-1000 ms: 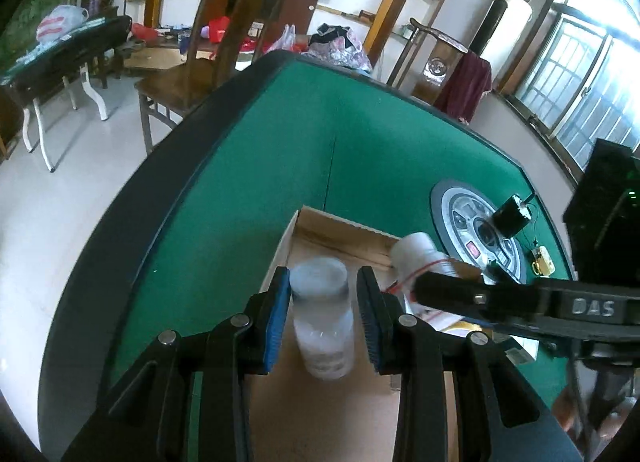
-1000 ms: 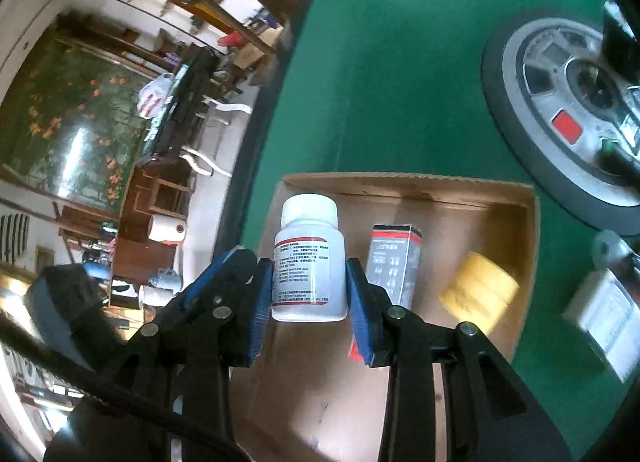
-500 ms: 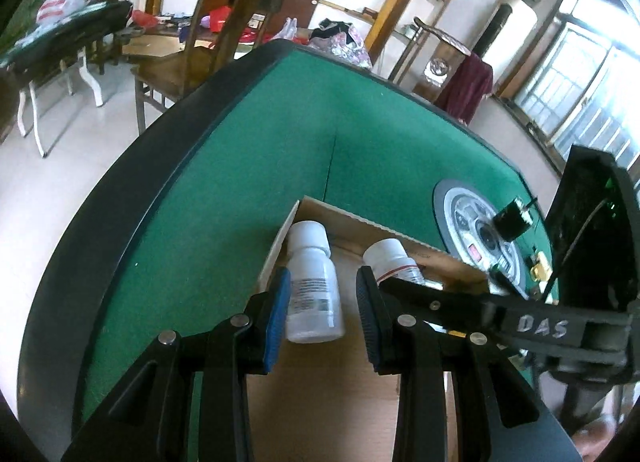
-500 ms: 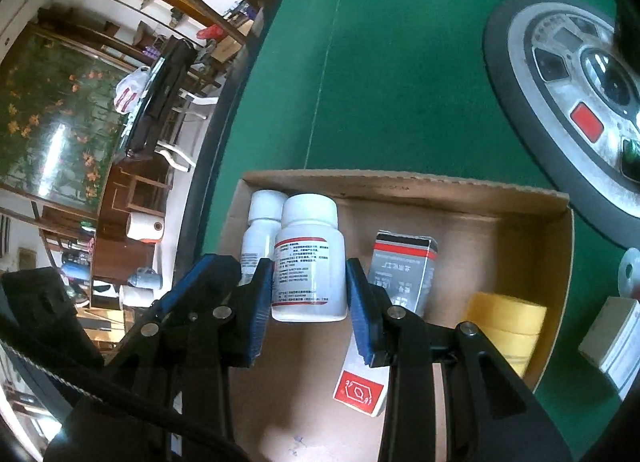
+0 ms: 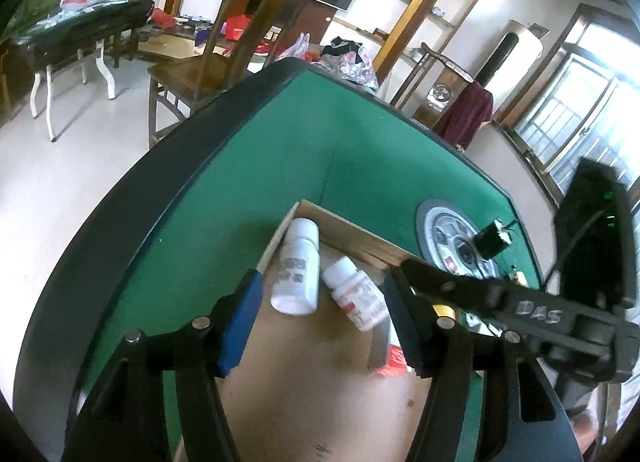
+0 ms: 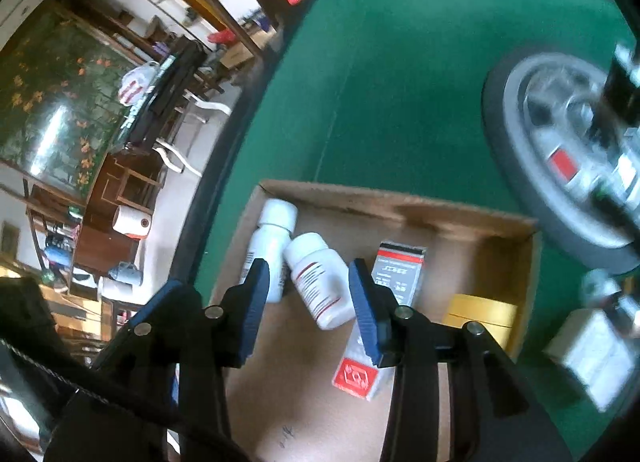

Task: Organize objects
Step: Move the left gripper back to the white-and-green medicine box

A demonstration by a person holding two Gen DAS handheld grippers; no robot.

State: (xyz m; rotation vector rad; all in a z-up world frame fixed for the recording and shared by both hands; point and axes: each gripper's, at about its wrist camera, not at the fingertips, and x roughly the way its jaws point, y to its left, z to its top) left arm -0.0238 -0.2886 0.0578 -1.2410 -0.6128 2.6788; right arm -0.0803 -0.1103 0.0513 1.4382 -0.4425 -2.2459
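Note:
An open cardboard box (image 5: 344, 229) (image 6: 400, 201) sits on the green table. Two white bottles lie side by side at its far left corner: a plain-labelled one (image 5: 298, 266) (image 6: 272, 250) against the wall, and a red-striped one (image 5: 356, 294) (image 6: 316, 282) tilted beside it. My left gripper (image 5: 324, 302) hovers above them, its jaws opening, pads clear of both. My right gripper (image 6: 310, 302) is also opening; the red-striped bottle lies loose between and below its jaws, not pressed. In the left wrist view the right gripper's black body (image 5: 520, 310) crosses the right side.
The box also holds a grey and red carton (image 6: 400, 274), a yellow tape roll (image 6: 480, 312) and a red and white packet (image 6: 358, 370). A round grey control panel (image 5: 456, 238) (image 6: 560, 165) lies right of the box, a white box (image 6: 588, 350) nearer. A wooden chair (image 5: 224, 61) stands beyond the table's black rim.
Both grippers let go of their bottles, which now lie on the box floor. Both sets of jaws have widened and both grippers have lifted away a little.

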